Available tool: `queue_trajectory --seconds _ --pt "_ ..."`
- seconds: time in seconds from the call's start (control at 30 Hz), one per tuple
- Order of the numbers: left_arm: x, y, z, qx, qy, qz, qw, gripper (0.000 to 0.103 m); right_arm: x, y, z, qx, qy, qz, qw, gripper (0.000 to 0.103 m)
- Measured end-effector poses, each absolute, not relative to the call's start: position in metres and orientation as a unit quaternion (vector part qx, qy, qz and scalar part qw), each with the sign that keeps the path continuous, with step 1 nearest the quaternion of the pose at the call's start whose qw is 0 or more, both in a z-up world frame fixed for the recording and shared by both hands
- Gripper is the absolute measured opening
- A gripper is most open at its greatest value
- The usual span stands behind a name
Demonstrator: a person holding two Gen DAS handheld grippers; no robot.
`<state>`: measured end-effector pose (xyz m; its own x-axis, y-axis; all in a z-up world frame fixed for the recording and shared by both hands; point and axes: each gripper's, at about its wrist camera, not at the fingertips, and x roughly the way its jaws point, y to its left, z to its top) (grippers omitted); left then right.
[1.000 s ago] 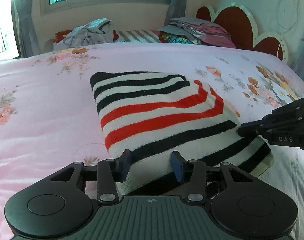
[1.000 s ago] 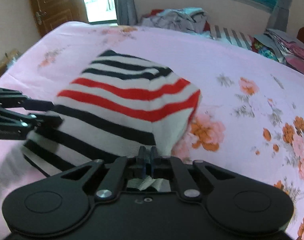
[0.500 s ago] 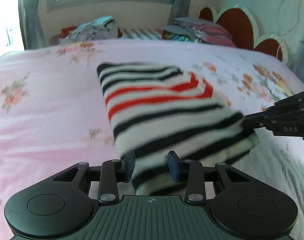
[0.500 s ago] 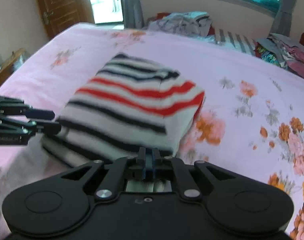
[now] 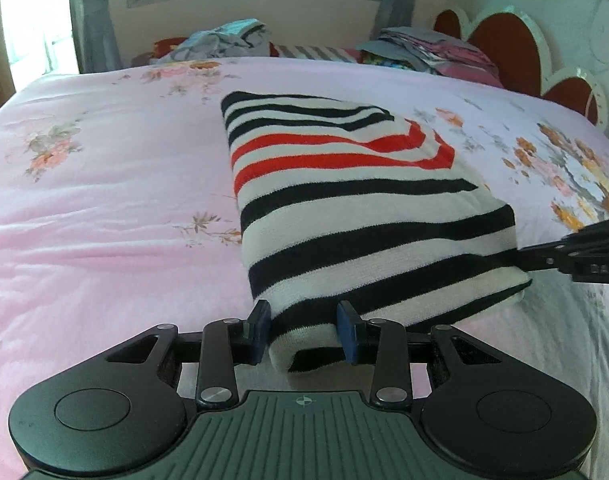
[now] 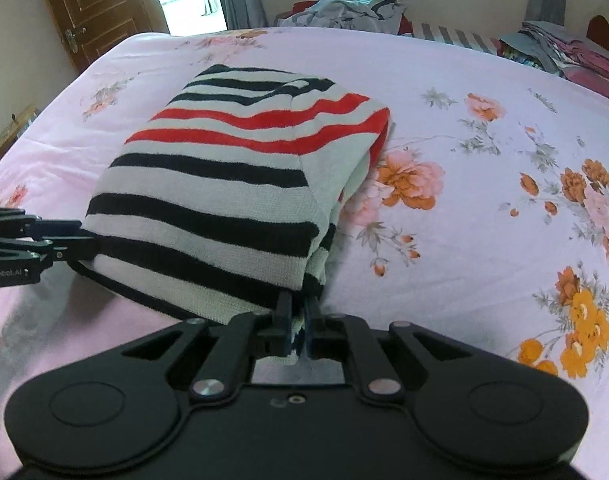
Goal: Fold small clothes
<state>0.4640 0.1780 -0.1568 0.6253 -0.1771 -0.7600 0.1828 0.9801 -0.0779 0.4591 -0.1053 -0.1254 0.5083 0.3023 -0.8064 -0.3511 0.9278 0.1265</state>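
A folded striped sweater [image 5: 344, 200], white with black and red stripes, lies on the pink floral bed; it also shows in the right wrist view [image 6: 232, 184]. My left gripper [image 5: 303, 330] sits at its near folded corner, jaws apart with the thick fold between the blue pads. My right gripper [image 6: 298, 326] is shut on the sweater's near right corner. Each gripper shows at the edge of the other's view: the right one [image 5: 576, 260], the left one [image 6: 36, 240].
A pile of loose clothes [image 5: 220, 42] and a stack of folded clothes [image 5: 432, 50] lie at the far side of the bed. A red headboard [image 5: 500, 44] is at the right. A wooden door [image 6: 92, 4] stands beyond the bed's left side.
Both grippers have pulled the sweater's near edge toward me and lowered it. The sweater now lies flatter. The left jaws stay apart and the right stays shut.
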Motion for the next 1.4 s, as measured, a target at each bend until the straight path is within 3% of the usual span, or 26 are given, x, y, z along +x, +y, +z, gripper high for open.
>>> queue_trajectory --seconds 0.13,0.27,0.3,0.33,0.37,0.4,0.43,0.77,1.4 --pt "0.450 0.173 -0.150 0.005 0.413 -0.084 0.907 0.036 0.441 -0.113 -0.110 -0.020 0.440 0.189 0.878 0.007" --pt "0.433 0.168 -0.143 0.000 0.405 -0.079 0.911 0.037 0.425 -0.120 -0.099 -0.020 0.428 0.181 0.885 0.015" --pt "0.429 0.166 -0.141 -0.002 0.403 -0.076 0.912 0.051 0.422 -0.121 -0.097 -0.022 0.424 0.175 0.888 0.025" --pt "0.423 0.164 -0.139 -0.004 0.396 -0.069 0.916 0.067 0.417 -0.124 -0.094 -0.021 0.417 0.165 0.894 0.048" --pt "0.416 0.162 -0.136 -0.001 0.383 -0.057 0.922 0.103 0.413 -0.126 -0.093 -0.020 0.410 0.158 0.898 0.064" --pt "0.408 0.160 -0.133 0.002 0.364 -0.047 0.930 0.103 0.407 -0.128 -0.091 -0.019 0.401 0.147 0.904 0.092" --pt "0.402 0.157 -0.130 0.008 0.354 -0.043 0.934 0.103 0.403 -0.130 -0.091 -0.021 0.396 0.136 0.908 0.103" --pt "0.343 0.133 -0.116 0.005 0.362 -0.040 0.931 0.103 0.344 -0.149 -0.085 -0.015 0.383 0.094 0.919 0.103" --pt "0.173 0.095 -0.039 0.008 0.287 -0.034 0.957 0.103 0.184 -0.178 -0.014 0.013 0.325 0.074 0.943 0.103"
